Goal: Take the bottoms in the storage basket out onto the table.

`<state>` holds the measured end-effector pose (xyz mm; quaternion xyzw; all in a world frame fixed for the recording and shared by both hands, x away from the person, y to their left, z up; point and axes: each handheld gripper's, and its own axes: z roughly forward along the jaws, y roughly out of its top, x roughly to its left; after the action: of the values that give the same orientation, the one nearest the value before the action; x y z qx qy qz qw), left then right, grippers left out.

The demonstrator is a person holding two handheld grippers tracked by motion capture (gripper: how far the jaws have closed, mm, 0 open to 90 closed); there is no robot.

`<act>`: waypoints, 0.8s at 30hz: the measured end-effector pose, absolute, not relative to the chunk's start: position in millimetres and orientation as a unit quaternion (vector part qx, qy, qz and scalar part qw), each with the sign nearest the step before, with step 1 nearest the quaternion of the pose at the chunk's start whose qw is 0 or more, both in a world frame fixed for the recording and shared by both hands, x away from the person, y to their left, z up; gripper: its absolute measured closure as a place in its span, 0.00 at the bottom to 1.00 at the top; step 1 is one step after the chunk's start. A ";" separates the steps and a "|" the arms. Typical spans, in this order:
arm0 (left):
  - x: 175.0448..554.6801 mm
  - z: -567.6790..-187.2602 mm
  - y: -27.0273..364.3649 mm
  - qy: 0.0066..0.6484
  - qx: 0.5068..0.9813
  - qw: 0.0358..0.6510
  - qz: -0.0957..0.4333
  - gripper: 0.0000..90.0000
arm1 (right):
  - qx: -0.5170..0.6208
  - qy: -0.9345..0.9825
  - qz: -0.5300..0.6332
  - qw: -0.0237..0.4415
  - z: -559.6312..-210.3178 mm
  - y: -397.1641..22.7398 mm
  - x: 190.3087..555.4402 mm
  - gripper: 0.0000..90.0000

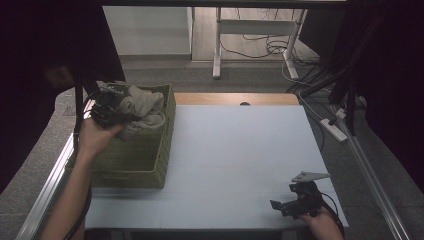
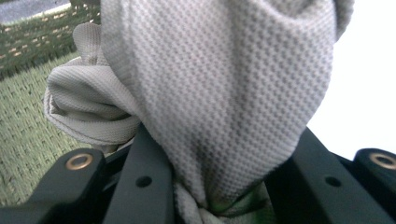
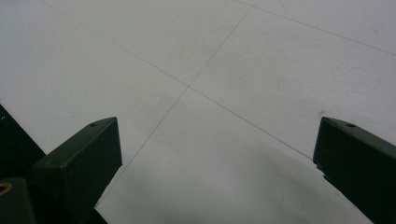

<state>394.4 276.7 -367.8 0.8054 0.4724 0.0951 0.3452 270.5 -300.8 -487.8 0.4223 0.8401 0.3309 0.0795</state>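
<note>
— What is happening at the desk's left edge?

— The left gripper (image 1: 111, 106) is pinching a grey-beige cloth (image 1: 145, 111) and holding it bunched above the woven green basket (image 1: 150, 165). In the left gripper view the jaws are closing on a gathered fold of the cloth (image 2: 219, 93), with the rest draping out ahead of them.

— Why gripping a fold rather than an edge?

— Judging by the bunching, a thick pinch is giving a surer hold while the fabric is clearing the basket walls.

— And the other hand?

— The right gripper (image 1: 295, 202) is resting near the desk's (image 1: 240, 150) near right corner, jaws standing wide apart with nothing between them, well apart from the basket. It looks to be waiting over bare surface, perhaps to take a corner once the cloth is coming across.
</note>
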 end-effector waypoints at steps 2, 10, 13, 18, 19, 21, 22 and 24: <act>394.3 -364.5 274.6 0.469 0.805 0.350 0.095 0.80 | 0.423 0.839 0.333 0.079 -487.9 -300.9 270.5 0.01; 394.3 -351.5 262.4 0.452 0.808 0.364 0.096 0.80 | 0.423 0.840 0.331 0.079 -487.9 -300.9 270.6 0.01; 394.6 -347.2 256.5 0.445 0.810 0.369 0.097 0.80 | 0.422 0.840 0.331 0.079 -487.9 -300.8 270.6 0.01; 395.8 -341.6 244.9 0.432 0.813 0.378 0.093 0.80 | 0.424 0.838 0.335 0.078 -488.2 -300.9 270.7 0.01; 396.2 -340.7 242.3 0.429 0.815 0.379 0.092 0.80 | 0.423 0.838 0.335 0.078 -488.2 -301.0 270.6 0.01; 396.6 -339.7 236.3 0.424 0.816 0.382 0.091 0.80 | 0.423 0.838 0.335 0.079 -488.1 -301.0 270.5 0.01; 396.8 -339.5 233.3 0.422 0.817 0.383 0.091 0.80 | 0.423 0.838 0.335 0.079 -488.1 -301.0 270.4 0.01; 397.2 -339.2 227.3 0.416 0.818 0.387 0.088 0.80 | 0.423 0.838 0.336 0.079 -488.1 -301.2 270.5 0.01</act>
<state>397.2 227.3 -339.2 0.8183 0.4157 0.0884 0.3870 270.5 -301.2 -488.1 0.4228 0.8380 0.3359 0.0786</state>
